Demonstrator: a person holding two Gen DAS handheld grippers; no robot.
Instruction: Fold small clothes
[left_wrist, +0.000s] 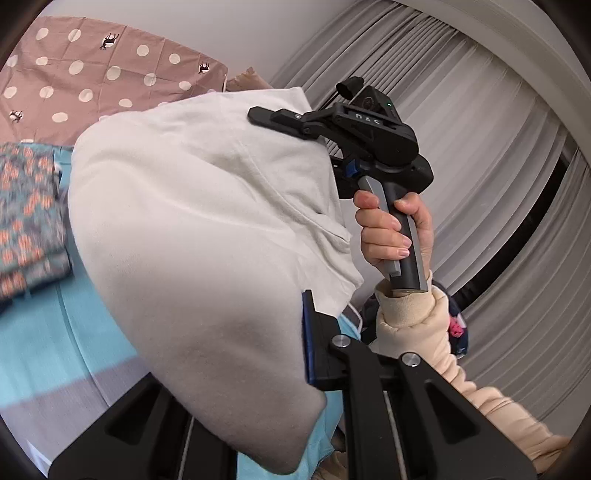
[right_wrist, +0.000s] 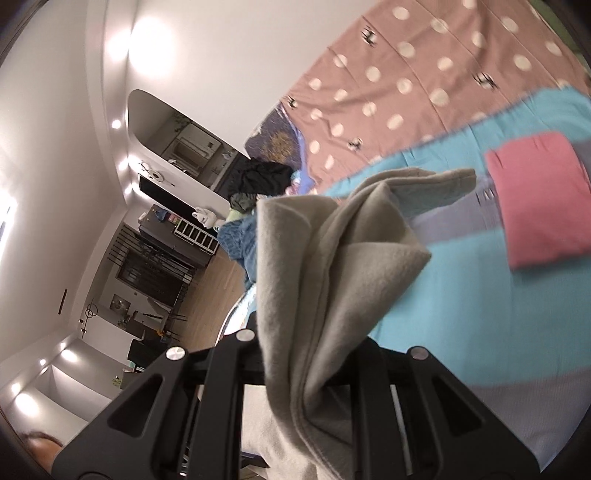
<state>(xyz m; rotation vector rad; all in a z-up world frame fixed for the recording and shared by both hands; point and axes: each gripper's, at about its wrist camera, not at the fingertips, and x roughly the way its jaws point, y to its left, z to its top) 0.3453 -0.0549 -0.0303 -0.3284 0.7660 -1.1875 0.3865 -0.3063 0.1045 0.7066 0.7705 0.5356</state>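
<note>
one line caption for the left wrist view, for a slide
Both tongs, left and right, hold a white garment up over the bed.

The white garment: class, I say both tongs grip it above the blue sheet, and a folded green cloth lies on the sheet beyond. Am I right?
One detail is wrong. The folded cloth on the blue sheet is pink, not green, as the right wrist view shows. Both tongs, left and right, do grip the white garment.

Both wrist views look closely along cloth-filled claws, sharing the dotted bedspread (left_wrist: 85, 70).
</note>
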